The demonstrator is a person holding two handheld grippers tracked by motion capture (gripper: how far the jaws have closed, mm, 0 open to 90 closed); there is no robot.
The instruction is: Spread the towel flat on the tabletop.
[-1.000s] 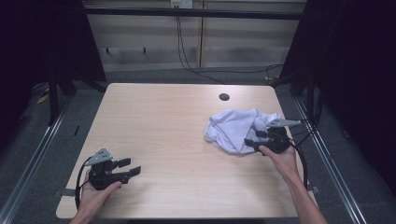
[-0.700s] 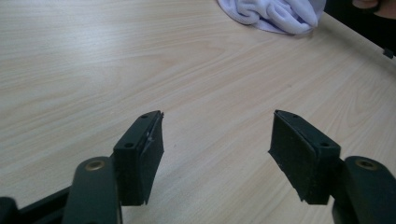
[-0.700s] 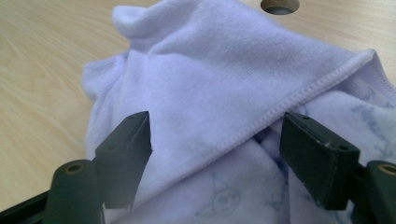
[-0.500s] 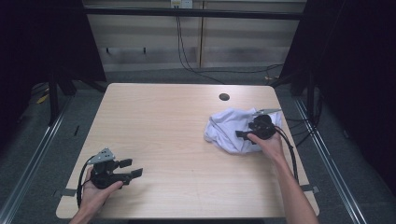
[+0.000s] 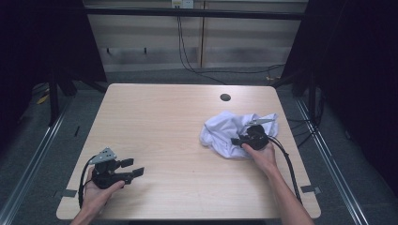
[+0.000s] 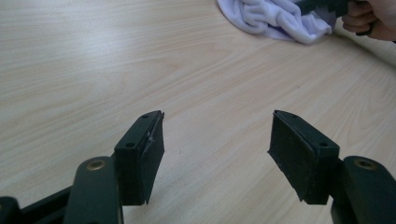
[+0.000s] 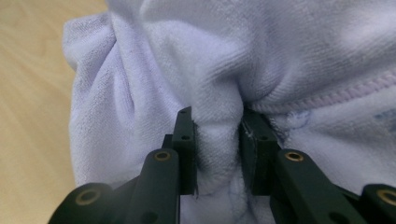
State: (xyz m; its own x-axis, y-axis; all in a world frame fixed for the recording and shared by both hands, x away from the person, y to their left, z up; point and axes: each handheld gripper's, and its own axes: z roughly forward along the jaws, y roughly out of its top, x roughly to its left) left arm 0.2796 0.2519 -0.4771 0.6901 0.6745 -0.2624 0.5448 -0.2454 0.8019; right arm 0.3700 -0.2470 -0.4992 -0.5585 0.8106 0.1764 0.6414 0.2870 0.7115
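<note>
My right gripper pinches a fold of the white towel, right of centre; my left gripper sits lower left, jaws wide apart.

What the views cut off or cover

In the right gripper view the cloth runs off the top, right and bottom edges, so its full shape cannot be told, and the fold pinched in the right claw hides the inner faces of both jaws. In the left gripper view the cloth and the hand beside it are cut by the top edge. In the high view the right claw covers part of the cloth, and both forearms leave at the bottom edge.
</note>
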